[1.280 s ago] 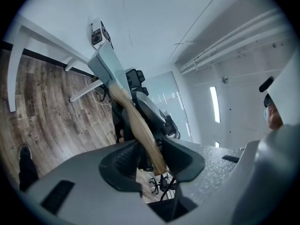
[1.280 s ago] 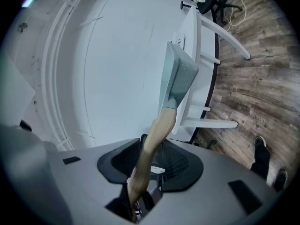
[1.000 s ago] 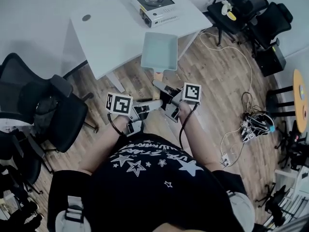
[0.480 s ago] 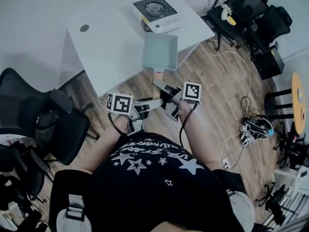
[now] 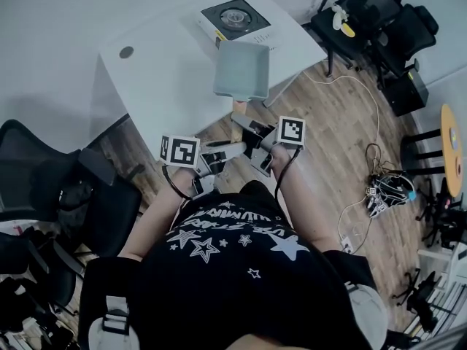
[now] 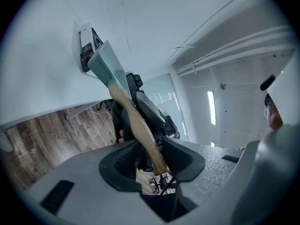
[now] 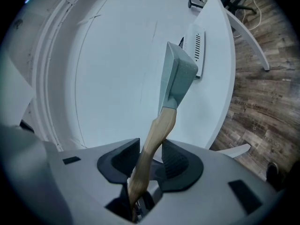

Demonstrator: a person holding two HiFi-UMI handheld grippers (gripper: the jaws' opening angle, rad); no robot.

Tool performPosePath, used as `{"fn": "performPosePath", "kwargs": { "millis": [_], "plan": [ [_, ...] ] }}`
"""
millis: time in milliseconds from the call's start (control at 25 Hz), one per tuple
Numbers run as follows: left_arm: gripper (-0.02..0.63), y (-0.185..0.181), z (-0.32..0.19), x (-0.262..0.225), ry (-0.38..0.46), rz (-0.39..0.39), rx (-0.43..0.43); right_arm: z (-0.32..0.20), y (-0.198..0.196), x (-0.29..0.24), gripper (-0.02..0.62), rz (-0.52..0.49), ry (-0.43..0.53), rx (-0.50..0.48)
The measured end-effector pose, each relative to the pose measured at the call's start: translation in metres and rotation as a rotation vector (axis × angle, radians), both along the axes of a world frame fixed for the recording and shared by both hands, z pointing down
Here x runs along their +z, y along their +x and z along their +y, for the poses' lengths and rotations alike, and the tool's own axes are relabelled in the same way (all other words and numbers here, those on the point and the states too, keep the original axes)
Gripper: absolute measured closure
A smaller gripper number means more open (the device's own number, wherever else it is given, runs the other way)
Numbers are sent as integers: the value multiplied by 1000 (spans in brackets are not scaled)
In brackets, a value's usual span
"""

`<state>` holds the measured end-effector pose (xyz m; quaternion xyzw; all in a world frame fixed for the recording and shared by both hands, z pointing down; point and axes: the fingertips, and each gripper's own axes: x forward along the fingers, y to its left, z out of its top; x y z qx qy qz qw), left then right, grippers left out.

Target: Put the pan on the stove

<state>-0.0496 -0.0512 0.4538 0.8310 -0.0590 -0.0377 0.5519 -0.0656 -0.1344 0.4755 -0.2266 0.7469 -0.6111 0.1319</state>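
A square pale-green pan (image 5: 241,70) with a wooden handle (image 5: 238,109) is held in the air over the near edge of the white table (image 5: 160,71), just short of the portable gas stove (image 5: 237,19). Both grippers grip the handle. My left gripper (image 5: 235,150) is shut on its end, and the handle (image 6: 138,128) runs up between its pads to the pan (image 6: 105,62), with the stove (image 6: 88,46) beyond. My right gripper (image 5: 248,131) is shut on the handle (image 7: 157,132) below the pan (image 7: 177,76), and the stove (image 7: 197,46) lies behind it.
Black office chairs stand at the left (image 5: 66,195) and at the far right (image 5: 372,13). Cables and a power strip (image 5: 383,192) lie on the wooden floor at the right. A round cable port (image 5: 126,52) is set in the table top.
Both grippers and the pan have moved forward toward the stove; the pan now hangs over the table edge, closer to the stove. The grip has not changed.
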Motion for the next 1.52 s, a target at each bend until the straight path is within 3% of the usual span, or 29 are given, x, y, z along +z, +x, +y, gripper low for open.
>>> {"fn": "performPosePath", "kwargs": {
  "millis": [640, 1520],
  "plan": [
    [463, 26, -63, 5, 11, -17, -85, -61, 19, 5, 449, -4, 15, -92],
    [462, 95, -224, -2, 6, -31, -288, -216, 69, -2, 448, 1, 16, -324]
  ]
}}
